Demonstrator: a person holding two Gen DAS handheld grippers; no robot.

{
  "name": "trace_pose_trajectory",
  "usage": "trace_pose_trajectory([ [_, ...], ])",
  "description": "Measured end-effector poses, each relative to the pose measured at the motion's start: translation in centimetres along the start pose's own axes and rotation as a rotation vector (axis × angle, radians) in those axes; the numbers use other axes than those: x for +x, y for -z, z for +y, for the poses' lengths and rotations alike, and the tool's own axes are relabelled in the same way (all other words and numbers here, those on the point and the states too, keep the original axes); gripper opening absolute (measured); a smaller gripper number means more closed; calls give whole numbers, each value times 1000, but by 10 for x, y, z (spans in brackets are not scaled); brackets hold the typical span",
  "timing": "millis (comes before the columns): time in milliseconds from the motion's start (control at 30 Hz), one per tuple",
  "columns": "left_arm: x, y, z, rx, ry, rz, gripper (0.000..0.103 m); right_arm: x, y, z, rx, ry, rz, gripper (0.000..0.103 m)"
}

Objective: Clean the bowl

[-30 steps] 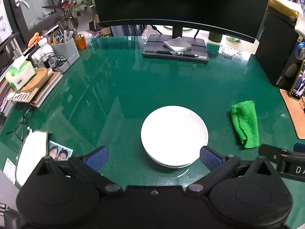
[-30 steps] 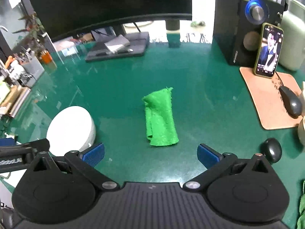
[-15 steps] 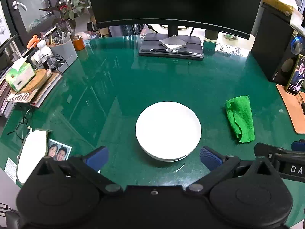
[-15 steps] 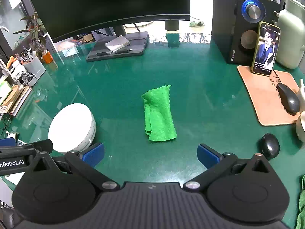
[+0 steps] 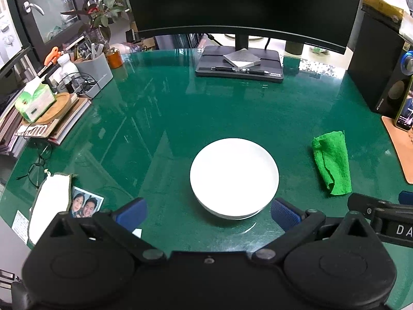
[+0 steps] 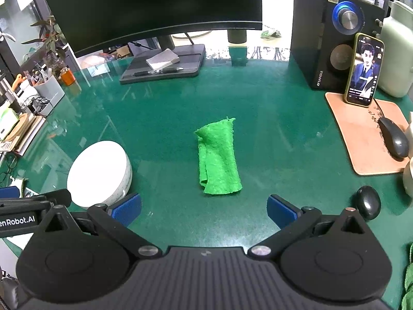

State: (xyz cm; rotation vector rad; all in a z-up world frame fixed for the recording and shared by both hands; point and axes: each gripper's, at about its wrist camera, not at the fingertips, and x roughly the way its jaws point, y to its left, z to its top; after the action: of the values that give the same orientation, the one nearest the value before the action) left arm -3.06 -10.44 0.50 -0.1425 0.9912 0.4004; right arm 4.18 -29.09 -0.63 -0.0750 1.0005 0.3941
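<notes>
A white bowl (image 5: 234, 177) sits upright on the green desk, just ahead of my left gripper (image 5: 207, 211), which is open and empty with its blue pads either side of the bowl's near rim, apart from it. The bowl also shows at the left of the right wrist view (image 6: 99, 173). A folded green cloth (image 6: 219, 159) lies flat on the desk right of the bowl, straight ahead of my right gripper (image 6: 204, 210), which is open and empty. The cloth also shows in the left wrist view (image 5: 333, 165).
A monitor (image 5: 240, 5) and its stand tray (image 5: 238, 64) are at the back. A speaker (image 6: 333, 33), phone (image 6: 364, 69), mouse pad (image 6: 361, 134) and mouse (image 6: 393, 139) stand right. Books, a tissue box (image 5: 34, 100), glasses (image 5: 38, 165) and a photo (image 5: 86, 202) lie left.
Both grippers have drawn back and up slightly, so the bowl and cloth sit a little farther ahead. Both stay open; the bowl and cloth have not moved.
</notes>
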Motion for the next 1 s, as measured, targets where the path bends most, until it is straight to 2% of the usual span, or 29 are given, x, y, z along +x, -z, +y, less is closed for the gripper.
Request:
trace_pose_trajectory([
  [1000, 2, -1, -6, 0, -33, 17, 103, 3, -4, 3, -25, -9, 9, 103],
])
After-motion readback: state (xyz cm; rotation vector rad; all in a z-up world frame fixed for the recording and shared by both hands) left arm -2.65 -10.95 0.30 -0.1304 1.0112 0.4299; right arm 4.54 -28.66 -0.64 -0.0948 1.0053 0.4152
